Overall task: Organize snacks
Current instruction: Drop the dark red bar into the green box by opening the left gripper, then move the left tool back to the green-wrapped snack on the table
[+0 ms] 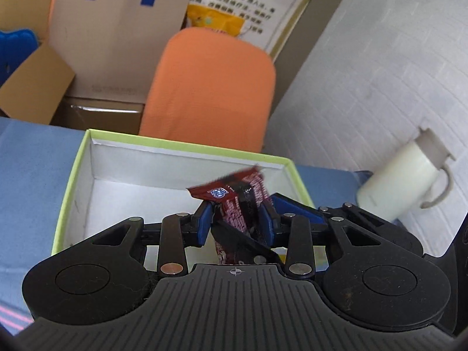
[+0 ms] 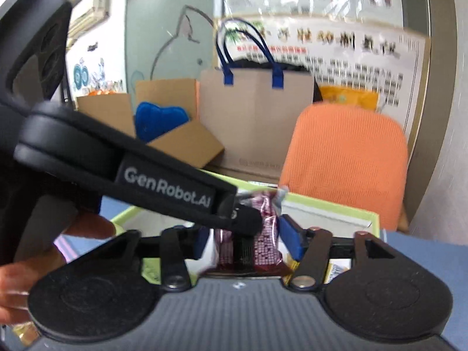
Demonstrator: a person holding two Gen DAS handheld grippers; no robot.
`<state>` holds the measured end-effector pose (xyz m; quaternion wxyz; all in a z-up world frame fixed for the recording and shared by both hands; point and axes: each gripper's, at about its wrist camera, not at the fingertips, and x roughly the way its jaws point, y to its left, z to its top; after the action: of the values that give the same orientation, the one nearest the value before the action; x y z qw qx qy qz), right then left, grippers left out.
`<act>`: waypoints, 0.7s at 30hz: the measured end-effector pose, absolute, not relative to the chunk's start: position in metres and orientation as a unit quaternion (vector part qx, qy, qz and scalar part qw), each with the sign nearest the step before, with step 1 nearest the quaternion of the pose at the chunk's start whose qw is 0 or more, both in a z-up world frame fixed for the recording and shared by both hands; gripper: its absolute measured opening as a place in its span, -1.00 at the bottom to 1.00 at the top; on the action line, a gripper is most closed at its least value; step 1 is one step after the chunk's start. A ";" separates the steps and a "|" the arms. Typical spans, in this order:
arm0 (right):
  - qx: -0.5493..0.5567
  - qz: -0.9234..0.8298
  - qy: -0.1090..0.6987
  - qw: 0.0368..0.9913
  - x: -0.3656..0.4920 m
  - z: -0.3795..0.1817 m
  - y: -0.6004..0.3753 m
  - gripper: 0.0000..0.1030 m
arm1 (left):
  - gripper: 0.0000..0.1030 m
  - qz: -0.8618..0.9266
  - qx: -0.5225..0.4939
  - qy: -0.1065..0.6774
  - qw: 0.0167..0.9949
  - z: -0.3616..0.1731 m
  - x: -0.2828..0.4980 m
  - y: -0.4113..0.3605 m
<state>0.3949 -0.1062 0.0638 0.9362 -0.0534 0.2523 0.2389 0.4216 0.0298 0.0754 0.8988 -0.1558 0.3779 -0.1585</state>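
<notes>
A dark red snack packet (image 1: 234,201) stands upright between the blue pads of my left gripper (image 1: 237,222), which is shut on it above a white box with a light-green rim (image 1: 187,143). In the right wrist view the same packet (image 2: 260,242) sits between the blue pads of my right gripper (image 2: 244,241), whose jaws stand apart on either side of it. The left gripper's black body (image 2: 166,187) reaches in from the left and its finger meets the packet. The box rim (image 2: 330,201) shows behind.
A blue tablecloth (image 1: 32,175) covers the table. A cream lidded mug (image 1: 406,175) lies at the right edge. Behind stand an orange chair (image 1: 210,87), a brown paper bag with blue handles (image 1: 117,35) and open cardboard boxes (image 1: 35,84). A yellow packet (image 2: 336,269) lies in the box.
</notes>
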 end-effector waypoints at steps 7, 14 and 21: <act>-0.041 0.235 0.195 0.951 0.356 0.080 -0.131 0.70 | 0.08 -0.159 -0.161 0.313 0.922 0.094 0.388 0.058; -0.038 0.286 0.175 0.941 0.263 0.076 -0.139 0.83 | 0.33 -0.172 -0.127 0.269 0.939 0.102 0.290 0.078; -0.084 0.296 0.247 0.919 0.146 0.013 -0.107 0.83 | 0.33 -0.137 -0.122 0.300 0.936 0.059 0.187 0.096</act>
<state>0.1456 -0.1066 0.0131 0.9188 -0.0842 0.2475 0.2957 0.1875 0.0964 0.0586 0.9359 -0.1222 0.3004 -0.1372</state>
